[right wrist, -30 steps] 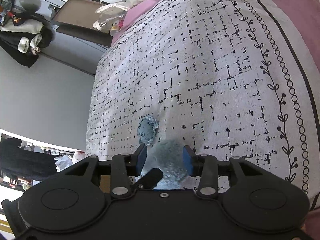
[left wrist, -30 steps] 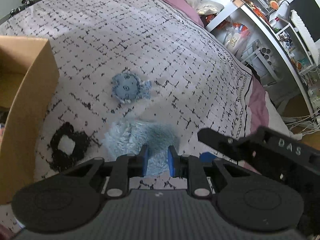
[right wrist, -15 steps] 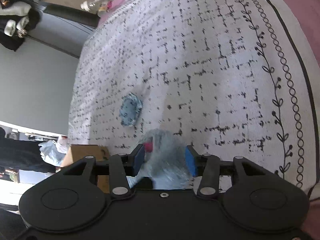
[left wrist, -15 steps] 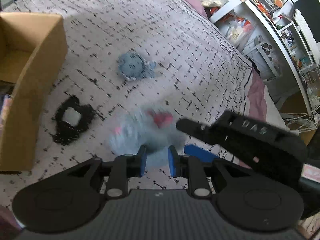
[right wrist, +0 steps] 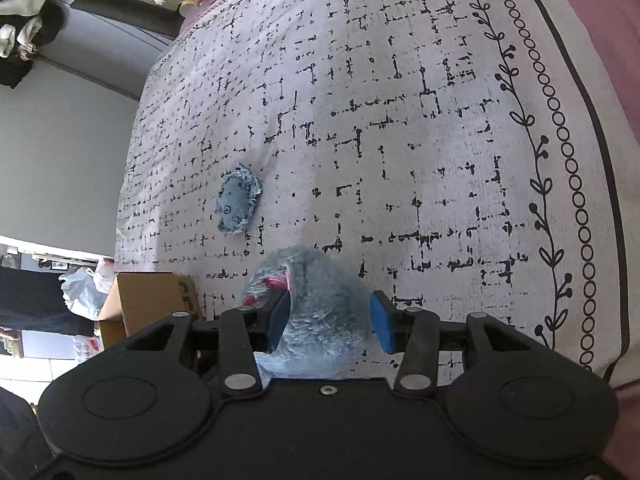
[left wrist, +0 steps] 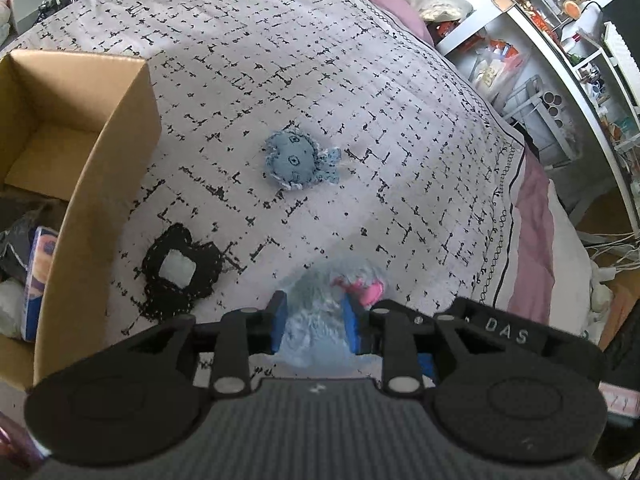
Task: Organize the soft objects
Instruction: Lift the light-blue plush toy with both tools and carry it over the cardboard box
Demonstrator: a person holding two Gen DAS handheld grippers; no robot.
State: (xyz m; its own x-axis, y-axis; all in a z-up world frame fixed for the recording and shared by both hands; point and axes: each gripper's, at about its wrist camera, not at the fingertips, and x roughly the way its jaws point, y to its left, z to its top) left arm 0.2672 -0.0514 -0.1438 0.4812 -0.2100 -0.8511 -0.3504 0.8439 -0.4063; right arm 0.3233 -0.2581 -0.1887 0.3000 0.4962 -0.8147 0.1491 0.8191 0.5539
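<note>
Since a second earlier, our left tongs had begun opening around the fluffy blue toy, which sat between their blue pads, lifted clear of the bed. Our right tongs, just beside them, gripped the same toy, part open. Ahead of the left tongs lay a small blue plush, with a black frilly piece and a cardboard box to their left.

The fluffy blue plush, which lay flat on the bedspread near the cardboard box, now hangs bunched, pink patches showing, while the left gripper jaws are opening around it.
</note>
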